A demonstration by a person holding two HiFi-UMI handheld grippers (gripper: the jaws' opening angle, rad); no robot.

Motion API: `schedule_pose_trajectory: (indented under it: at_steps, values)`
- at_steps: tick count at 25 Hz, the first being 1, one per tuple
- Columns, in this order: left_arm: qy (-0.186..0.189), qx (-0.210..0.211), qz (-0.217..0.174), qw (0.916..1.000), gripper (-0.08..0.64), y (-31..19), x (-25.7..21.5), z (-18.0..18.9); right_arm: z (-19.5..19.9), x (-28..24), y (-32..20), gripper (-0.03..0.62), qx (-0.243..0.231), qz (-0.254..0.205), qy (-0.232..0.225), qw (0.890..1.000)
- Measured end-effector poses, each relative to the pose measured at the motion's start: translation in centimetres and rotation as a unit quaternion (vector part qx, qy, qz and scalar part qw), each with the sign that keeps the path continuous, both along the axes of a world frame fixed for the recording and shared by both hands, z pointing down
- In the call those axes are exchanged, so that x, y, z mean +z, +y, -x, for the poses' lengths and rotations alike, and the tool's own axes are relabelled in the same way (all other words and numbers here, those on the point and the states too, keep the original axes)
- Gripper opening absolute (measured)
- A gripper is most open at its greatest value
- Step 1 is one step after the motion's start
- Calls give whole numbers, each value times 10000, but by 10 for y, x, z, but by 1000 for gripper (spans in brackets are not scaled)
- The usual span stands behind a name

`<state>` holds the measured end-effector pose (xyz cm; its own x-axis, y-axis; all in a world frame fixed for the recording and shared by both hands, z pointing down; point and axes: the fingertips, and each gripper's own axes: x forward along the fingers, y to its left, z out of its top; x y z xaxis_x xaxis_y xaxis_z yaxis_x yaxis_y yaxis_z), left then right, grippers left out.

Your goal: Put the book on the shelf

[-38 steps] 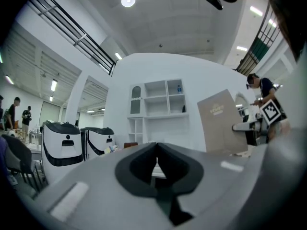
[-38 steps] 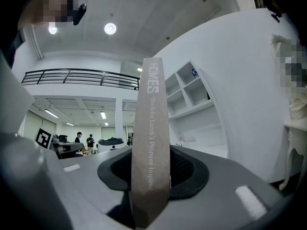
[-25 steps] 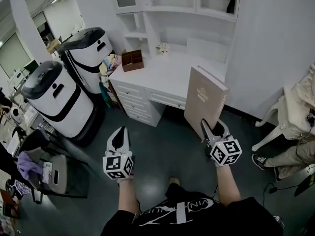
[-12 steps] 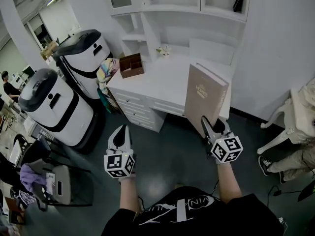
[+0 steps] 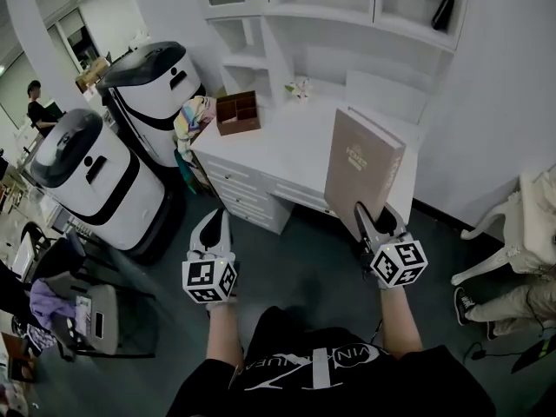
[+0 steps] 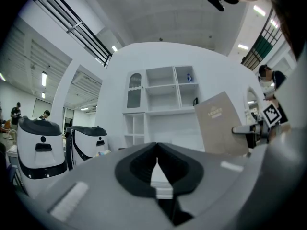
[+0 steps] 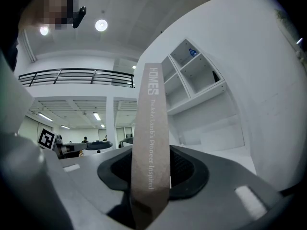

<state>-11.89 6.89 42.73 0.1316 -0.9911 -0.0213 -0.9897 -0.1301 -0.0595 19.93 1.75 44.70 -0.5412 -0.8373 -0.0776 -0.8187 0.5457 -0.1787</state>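
At the far left stand two white machines with black bands, the nearer one (image 5: 87, 176) in front of the farther one (image 5: 156, 85). The left gripper (image 5: 216, 222) hangs level over the dark floor (image 5: 295, 272), well apart from the furniture; its jaws lie together with nothing between them. Ahead of it is a white desk (image 5: 287, 137) with drawers, and a brown wooden box (image 5: 237, 111) sits on the desk's left end. Above the desk rises a white shelf unit (image 5: 295, 11) with open compartments. To the right, the book (image 5: 360, 172), tan-covered, stands upright in the air in front of the desk's right part, its lower edge clamped between the jaws of the right gripper (image 5: 375, 221); the right gripper view shows its spine running up between the two pads, which press on it from both sides. The book touches neither desk nor shelf. At the far right stands a white chair (image 5: 512, 228).
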Motion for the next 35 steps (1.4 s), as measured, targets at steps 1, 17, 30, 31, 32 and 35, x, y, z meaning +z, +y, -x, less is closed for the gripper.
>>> schedule_pose_trajectory:
  at_steps: [1,17,30,31,32,35]
  values:
    - [0,17,1,10000,0,-6,0,0,1,1,-5,178,2,11,8,10000]
    - [-79,563,-51,9984,0,-177,-18,40,54,-24,-145,178,280,-137,88,9995]
    - [-208,1076,21,9940,0,-323,-36,87,119,-58,-271,178,527,-348,260,9977]
    - [-186,1131,32,9934,0,-333,-37,89,121,-61,-279,178,558,-367,258,9974]
    - [-157,1187,41,9928,0,-342,-38,90,124,-64,-286,178,587,-394,256,9972]
    - [-99,1348,46,9908,0,-368,-42,93,129,-79,-305,178,667,-547,257,9959]
